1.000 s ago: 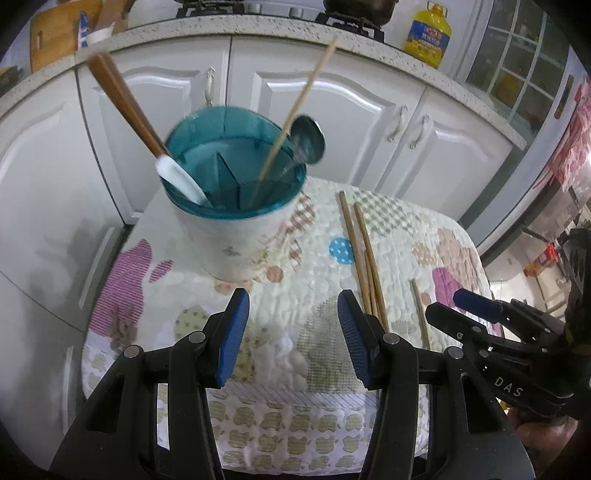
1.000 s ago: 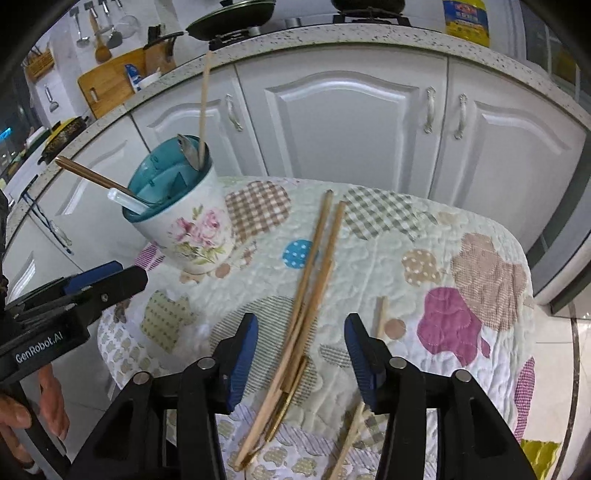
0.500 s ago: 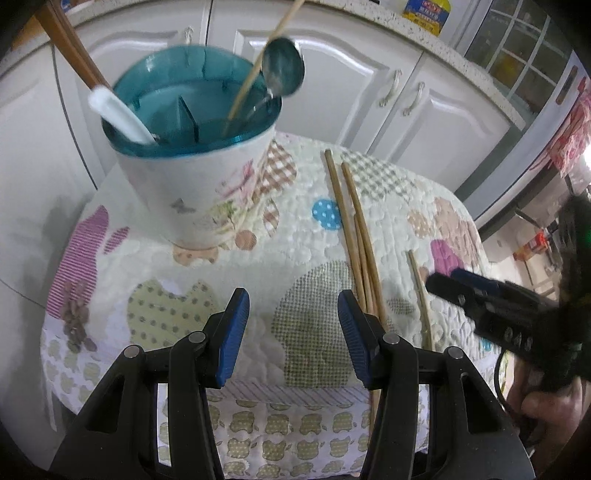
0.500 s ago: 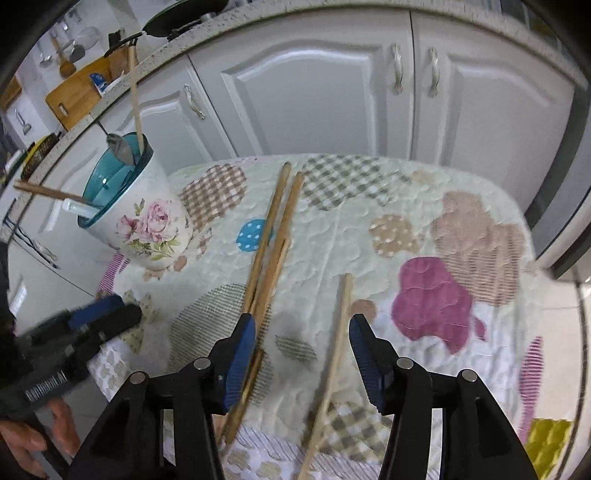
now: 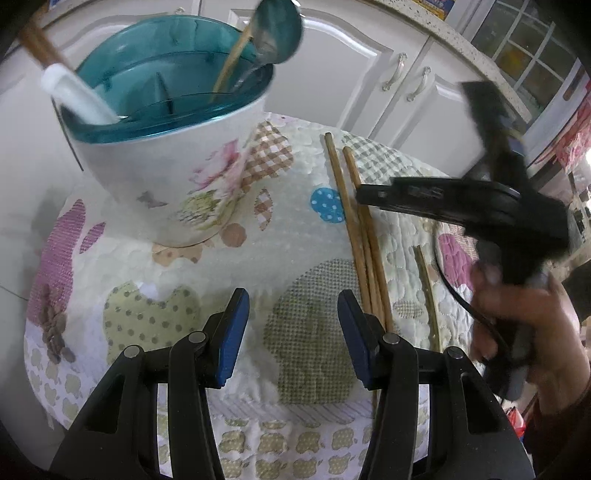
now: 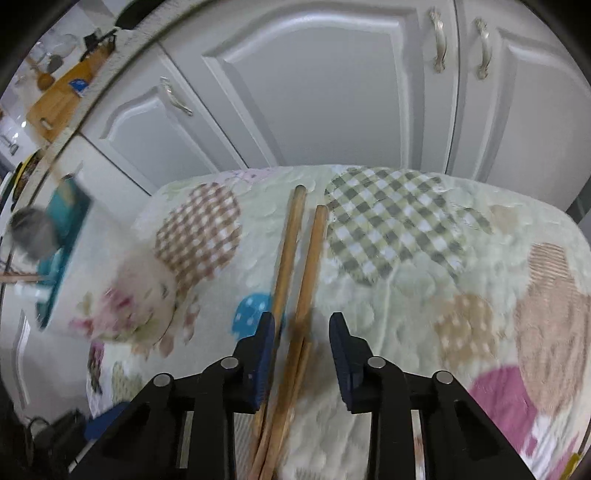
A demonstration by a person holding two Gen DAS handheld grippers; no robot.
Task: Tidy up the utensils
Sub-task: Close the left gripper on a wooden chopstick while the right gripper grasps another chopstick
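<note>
A floral utensil holder [image 5: 177, 177] with a teal insert stands at the table's far left. It holds a metal spoon [image 5: 277, 29], a white spatula [image 5: 74, 96] and one chopstick [image 5: 236, 51]. A bundle of wooden chopsticks [image 6: 291, 240] lies along the middle of the quilted cloth [image 5: 258, 266]. My right gripper [image 6: 303, 328] straddles that bundle low over the cloth. Its jaws are closing, and a gap still shows on the right side. A single chopstick [image 5: 428, 291] lies further right. My left gripper [image 5: 293, 336] hangs open over the cloth, in front of the holder, with nothing between its fingers.
White cabinet doors [image 6: 332, 92] stand close behind the table. A person's hand [image 5: 517, 314] grips the right tool's handle at the table's right side. A wooden cutting board [image 6: 62, 99] rests on the counter at the far left. The cloth drops off at the table's near edge.
My right gripper has swung left from the single chopstick onto the bundle, and its jaws have narrowed. My left gripper has sunk closer to the cloth and the holder.
</note>
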